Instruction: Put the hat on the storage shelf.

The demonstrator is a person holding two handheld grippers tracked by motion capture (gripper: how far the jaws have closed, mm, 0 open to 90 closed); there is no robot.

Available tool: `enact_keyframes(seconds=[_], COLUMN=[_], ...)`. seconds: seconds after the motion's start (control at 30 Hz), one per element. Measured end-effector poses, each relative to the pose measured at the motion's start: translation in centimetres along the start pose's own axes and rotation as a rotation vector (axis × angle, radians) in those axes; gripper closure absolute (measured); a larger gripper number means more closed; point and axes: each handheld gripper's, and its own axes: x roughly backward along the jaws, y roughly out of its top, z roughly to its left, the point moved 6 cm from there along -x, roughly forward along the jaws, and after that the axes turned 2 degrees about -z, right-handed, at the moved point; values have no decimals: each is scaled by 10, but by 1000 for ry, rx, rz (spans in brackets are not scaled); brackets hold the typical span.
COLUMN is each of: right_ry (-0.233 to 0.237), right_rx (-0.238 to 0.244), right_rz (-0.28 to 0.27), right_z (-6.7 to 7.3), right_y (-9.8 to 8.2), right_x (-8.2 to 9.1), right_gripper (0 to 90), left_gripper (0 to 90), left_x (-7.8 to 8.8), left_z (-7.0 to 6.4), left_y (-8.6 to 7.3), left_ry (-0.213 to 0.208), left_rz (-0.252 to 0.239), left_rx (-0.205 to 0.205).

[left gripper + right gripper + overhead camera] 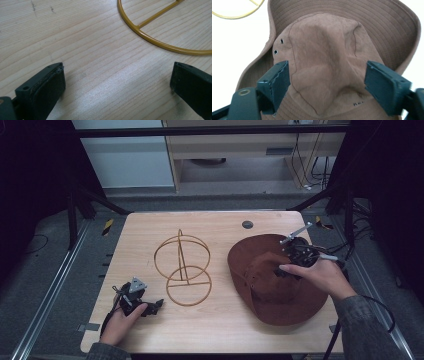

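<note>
The brown hat [280, 280] is lying crown-up on the right half of the worktop [220, 330], its wide brim spreading close to the right edge and toward the near right corner. The crown [324, 65] is dented and soft-looking, and two small eyelets are showing on its side in the right gripper view.

The right tongs [289, 266] are hanging over the crown with the jaws standing wide apart, one on each side of it, and they are gripping nothing yet. By my reading, the step in hand is taking hold of the hat by its crown. To do that well, the jaws should be coming down far enough that the pads are bracketing a good fold of the crown, not just the topmost crease, and then closing gently so the soft cloth is gathering between them instead of sliding out. Keeping the tongs centred over the crown should stop the brim from tipping to one side when the hat is lifted.

Just to the left of the hat, toward the middle of the worktop, a gold wire stand [182, 265] is resting, a flat ring at its base and an upright hoop above; it seems the likely place for the hat.

Near the near left corner, the left tongs [157, 304] are resting low over bare wood, jaws wide open and empty, with the stand's base ring [160, 43] just ahead of them
</note>
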Motion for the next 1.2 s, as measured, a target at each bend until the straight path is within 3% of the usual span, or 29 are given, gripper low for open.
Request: enact_keyframes(seconds=[0.2,0.37,0.43,0.67,0.83,1.03,1.13,1.17,1.2], right_ry=[1,-2,7,18,26,19,22,26,26], right_rx=[0,-15,-10,19,12,25,27,25,25], right_rz=[32,6,20,67,81,99,103,105,105], right_z=[-5,-14,-14,-12,-9,-10,-10,-11,-11], right_y=[9,13,13,13,11,8,7,6,6], right_x=[-19,-31,-36,-48,-52,-56,-57,-58,-58], right_gripper=[154,141,136,197,216,300,373,441,441], left_gripper=[0,0,0,0,0,0,0,0,0], left_x=[0,0,0,0,0,0,0,0,0], left_z=[-1,-1,-1,-1,-1,-1,-1,-1,-1], left_y=[0,0,0,0,0,0,0,0,0], left_ry=[-1,-2,-3,-3,-3,-3,-3,-2,-2], left_rz=[0,0,0,-1,0,0,0,0,0], left_rx=[1,-1,-1,-1,-1,-1,-1,-1,-1])
